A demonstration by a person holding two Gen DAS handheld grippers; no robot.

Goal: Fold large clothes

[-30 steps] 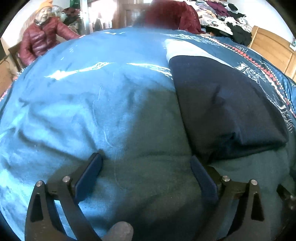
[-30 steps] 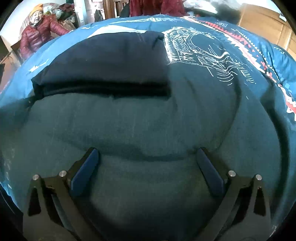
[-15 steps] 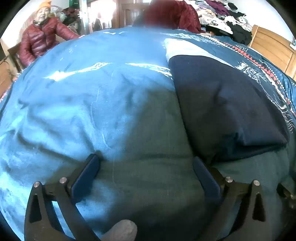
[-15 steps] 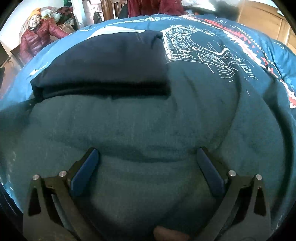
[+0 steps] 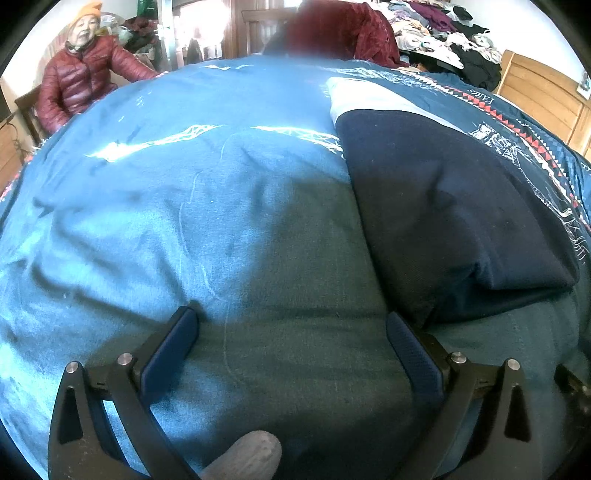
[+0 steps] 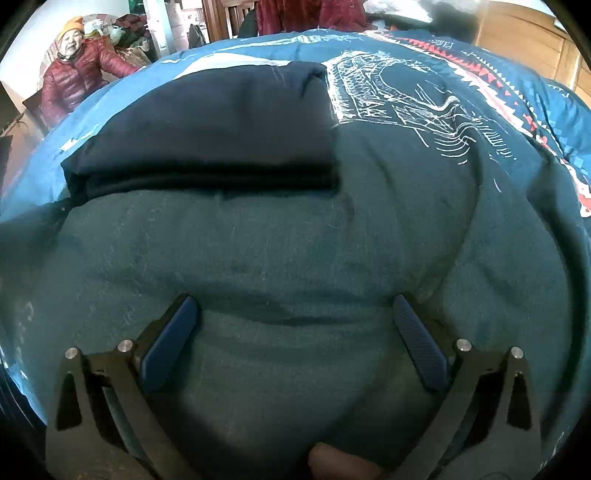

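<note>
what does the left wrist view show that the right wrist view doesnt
Only the left wrist view shows the heap of mixed clothes behind the bed. Only the right wrist view shows the white line-drawn print in full. Both show the folded navy garment on the blue quilt, the seated person in a red puffer jacket, and open fingers.

clothes pile (image 5: 443, 22) blurred, perhaps laundry

We could read no text; small lettering on the blue bedspread (image 5: 484, 99) was perhaps a word, but illegible.
</note>
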